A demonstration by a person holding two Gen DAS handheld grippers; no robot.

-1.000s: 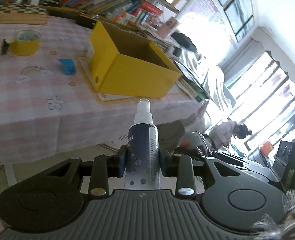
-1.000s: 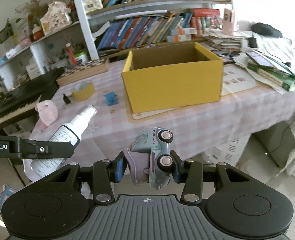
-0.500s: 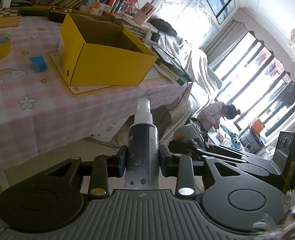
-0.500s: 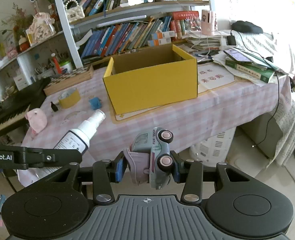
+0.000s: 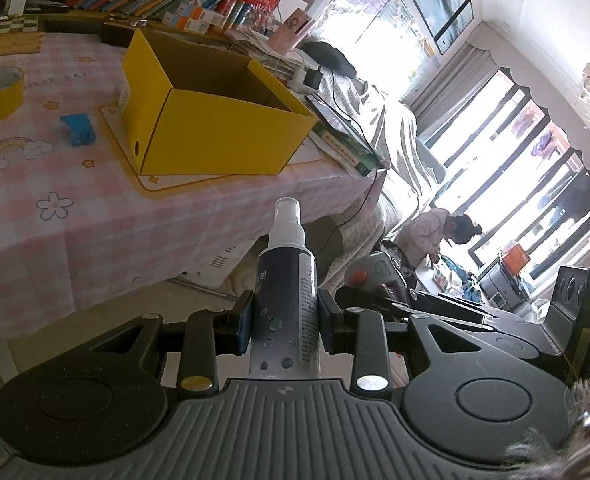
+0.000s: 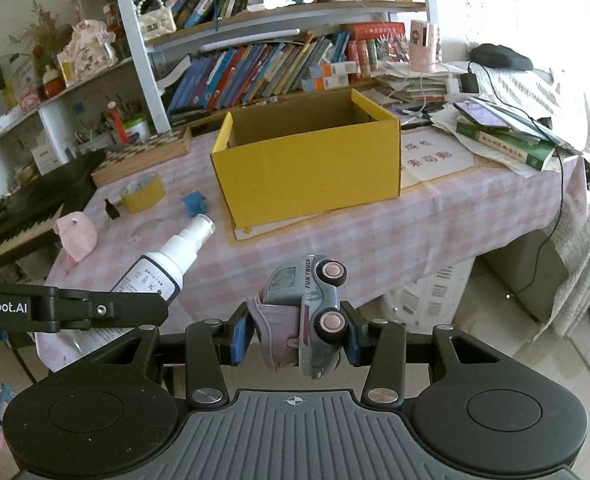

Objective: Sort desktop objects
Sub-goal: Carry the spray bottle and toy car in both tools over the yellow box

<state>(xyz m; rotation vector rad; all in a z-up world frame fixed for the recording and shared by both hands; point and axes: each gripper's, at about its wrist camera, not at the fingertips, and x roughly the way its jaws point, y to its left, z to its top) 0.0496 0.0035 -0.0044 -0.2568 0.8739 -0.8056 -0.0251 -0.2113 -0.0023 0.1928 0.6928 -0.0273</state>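
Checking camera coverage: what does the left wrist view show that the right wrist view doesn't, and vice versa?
Left wrist only: a seated person by the bright windows, and the left claw shut on the spray bottle.

Right wrist only: the right claw shut on the toy truck, a pink plush, a small black figure, the keyboard.

Both: yellow box, tape roll, blue toy, checked tablecloth.

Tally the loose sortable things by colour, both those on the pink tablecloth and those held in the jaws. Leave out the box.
Yellow: 1, the tape roll
Blue: 1, the small blue block
Pink: 1, the soft pink toy
Black: 1, the tiny black figure
White and dark: 1, the spray bottle
Grey-blue: 1, the toy truck
Total: 6
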